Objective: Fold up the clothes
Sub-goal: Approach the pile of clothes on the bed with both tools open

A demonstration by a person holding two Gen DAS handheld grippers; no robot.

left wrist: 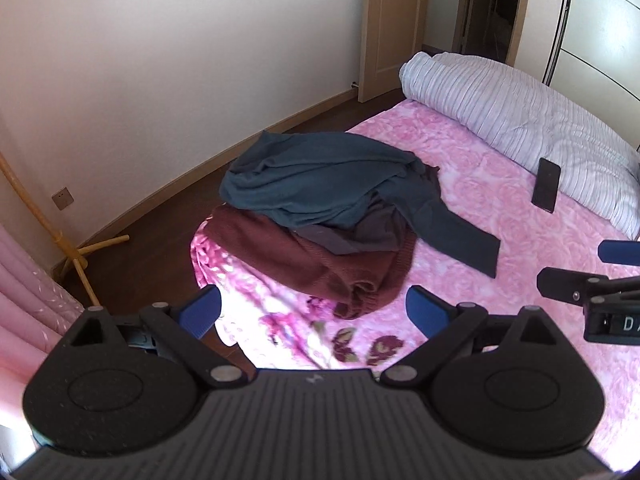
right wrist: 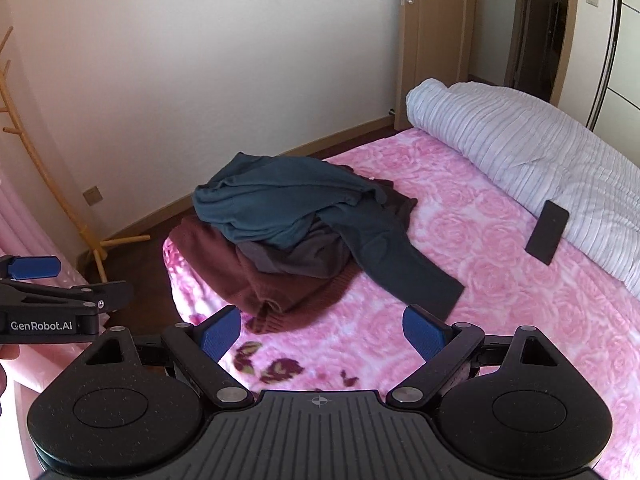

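Observation:
A heap of clothes lies near the bed's corner. On top is a dark teal sweater with one sleeve trailing right. Under it lies a grey garment, and a maroon knit sweater sits at the bottom. My left gripper hangs open above the bed's near edge, short of the maroon sweater, holding nothing. My right gripper is open too, just before the maroon hem. Each gripper shows at the edge of the other's view.
The bed has a pink rose-patterned cover. A rolled striped duvet lies along its far side with a black phone leaning on it. A wooden coat rack stands left on the floor.

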